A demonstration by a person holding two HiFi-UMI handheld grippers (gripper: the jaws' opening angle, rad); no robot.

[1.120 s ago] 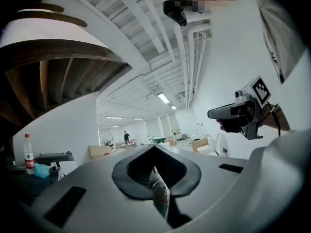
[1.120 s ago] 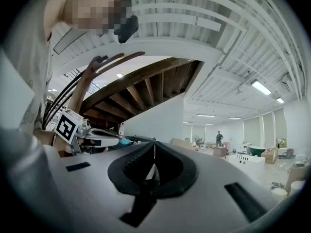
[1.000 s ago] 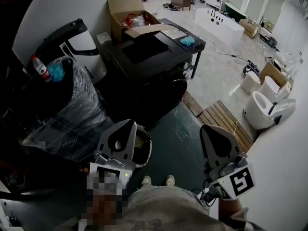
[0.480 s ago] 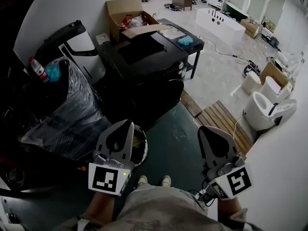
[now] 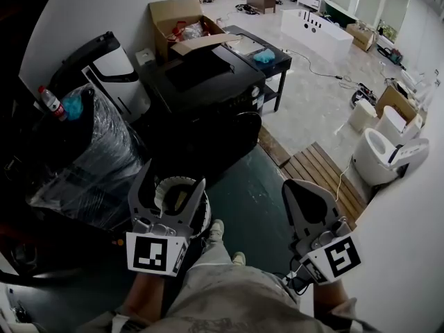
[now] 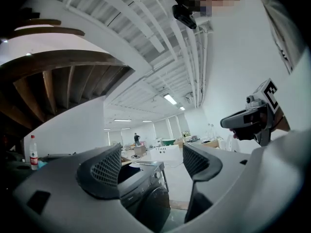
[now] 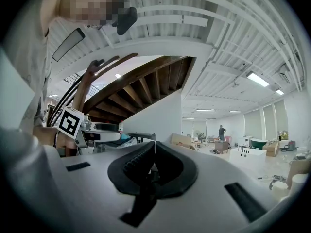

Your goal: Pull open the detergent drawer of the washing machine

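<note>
**Item 1. L gripper** (image 5: 171, 186) (image 6: 150, 164): jaws spread wide and opening, nothing gripped. The gap frames only the room beyond. Marker cube faces up, nearest the person.

**Item 2. R gripper** (image 5: 300, 186) (image 7: 154, 154): jaws pressed together, pads meeting on a thin line, nothing between them. Held level, to the right of the L unit.

**Item 3. Washing machine** (image 5: 208, 92) (image 6: 146, 198): black front-loader w/ round door, standing ahead of the person, well apart from both grippers. The left gripper view shows it low between the spread jaws, far off. The detergent drawer can't be made out on the dark front panel, and nothing juts fwd from it.

**Item 4. Surroundings:**
- cardboard box (image 5: 182, 19), flaps open, behind the machine
- plastic-wrapped bundle (image 5: 90, 158), left of the machine, w/ a red-capped bottle (image 5: 50, 101) on top
- white round bin (image 5: 179, 180) on the floor under the L jaws
- dark green floor mat (image 5: 257, 200) underfoot
- wooden pallet (image 5: 326, 175) to the right, toilet (image 5: 378, 155) just beyond it
- white bathtub (image 5: 316, 30) in the bkgd
</note>
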